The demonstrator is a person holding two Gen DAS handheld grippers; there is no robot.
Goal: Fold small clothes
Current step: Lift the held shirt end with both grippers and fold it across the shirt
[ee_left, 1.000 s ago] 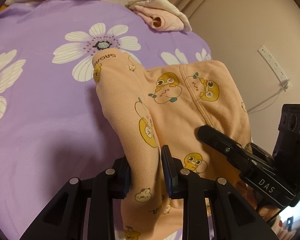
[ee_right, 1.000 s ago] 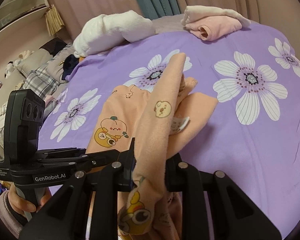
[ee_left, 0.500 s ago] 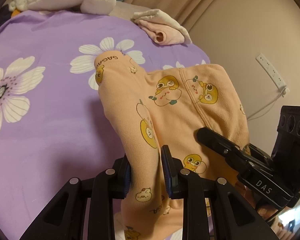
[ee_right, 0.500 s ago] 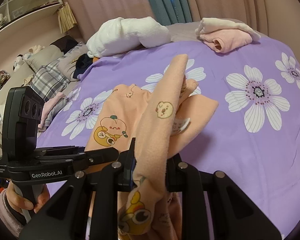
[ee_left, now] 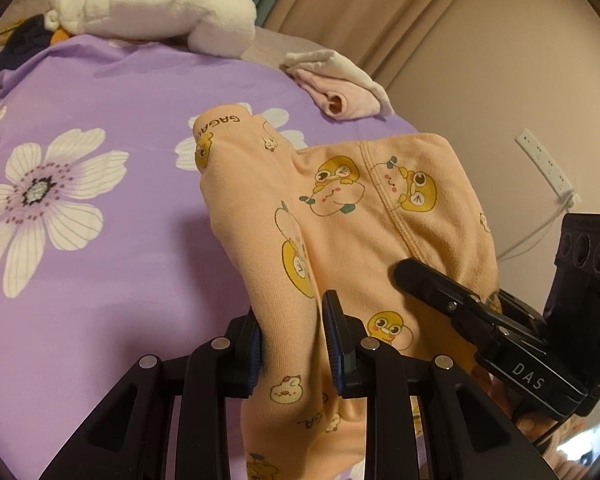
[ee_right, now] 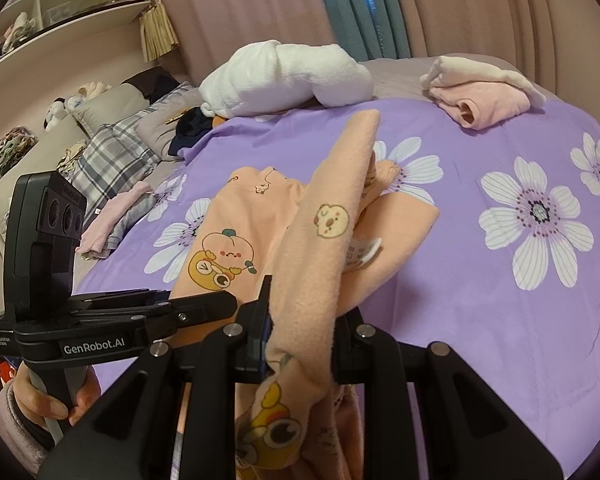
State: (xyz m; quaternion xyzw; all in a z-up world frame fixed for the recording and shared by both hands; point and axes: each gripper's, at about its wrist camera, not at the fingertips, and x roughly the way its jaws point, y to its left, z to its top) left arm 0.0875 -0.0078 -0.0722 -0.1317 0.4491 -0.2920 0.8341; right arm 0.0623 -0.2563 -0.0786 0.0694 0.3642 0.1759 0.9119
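One peach garment point(ee_left: 364, 240) printed with yellow cartoon chicks hangs bunched above the purple flowered bed sheet point(ee_left: 100, 280), with its far end reaching down toward the sheet, held up by two grippers. The left gripper point(ee_left: 296, 340) pinches a thick fold of it between its blue pads, the cloth draping on past 6 o'clock out of frame. The right gripper point(ee_right: 300, 332) also clamps a gathered fold, and here the fabric covers the pads almost wholly, so their faces are hard to make out. In the right wrist view one white care label point(ee_right: 362, 254) pokes from the folds at 3 o'clock of the grip.

Outward at 12 o'clock lie one folded pink-and-cream garment point(ee_right: 480, 96) and one rolled white plush bundle point(ee_right: 288, 76); a dark item with an orange patch point(ee_right: 196, 124) sits partly hidden under the bundle. At 9 o'clock one hand point(ee_right: 48, 400) grips the left gripper's handle, its sleeve cut off by the lens edge. A plaid cloth point(ee_right: 116, 156) lies past the sheet's edge. One power strip point(ee_left: 544, 164) hangs on the wall.
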